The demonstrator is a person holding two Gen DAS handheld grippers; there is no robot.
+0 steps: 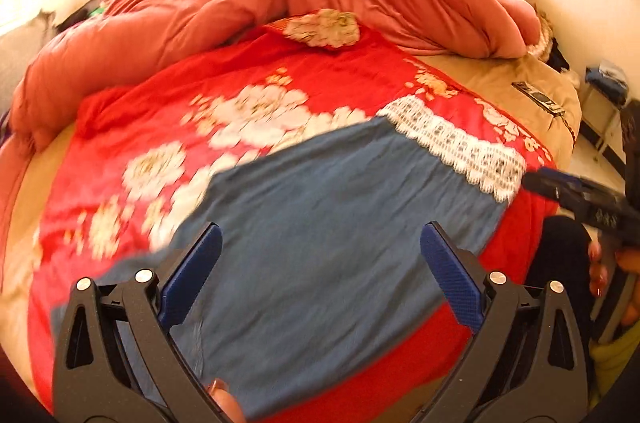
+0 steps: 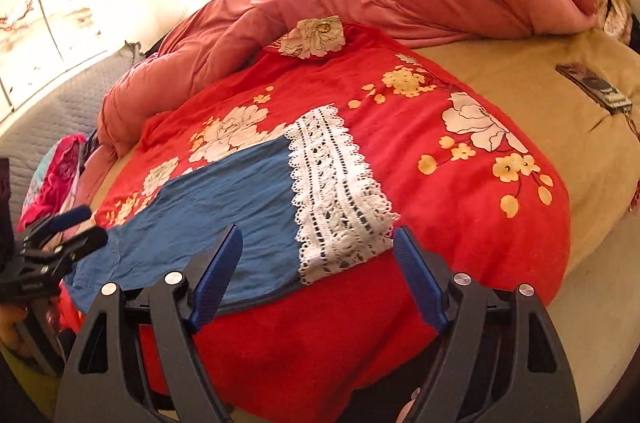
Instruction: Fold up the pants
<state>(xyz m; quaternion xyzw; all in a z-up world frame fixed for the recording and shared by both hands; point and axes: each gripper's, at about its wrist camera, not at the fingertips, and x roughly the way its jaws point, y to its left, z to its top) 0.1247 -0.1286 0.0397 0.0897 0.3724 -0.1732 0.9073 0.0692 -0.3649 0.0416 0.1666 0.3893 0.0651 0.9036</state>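
Blue cotton pants [image 2: 224, 199] with a white lace hem [image 2: 340, 199] lie flat on the red floral bedspread [image 2: 460, 183] near the bed's front edge, while the left gripper [image 1: 320, 277] and right gripper [image 2: 318, 277] hover above them, jaws spread wide, holding nothing.

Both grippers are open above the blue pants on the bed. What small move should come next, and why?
Probably lower the right gripper onto the white lace hem and close on it. The blue pants lie flat on the red floral cover, nothing is held, and the left gripper also hangs open over the blue cloth, so a fold needs a grip first.
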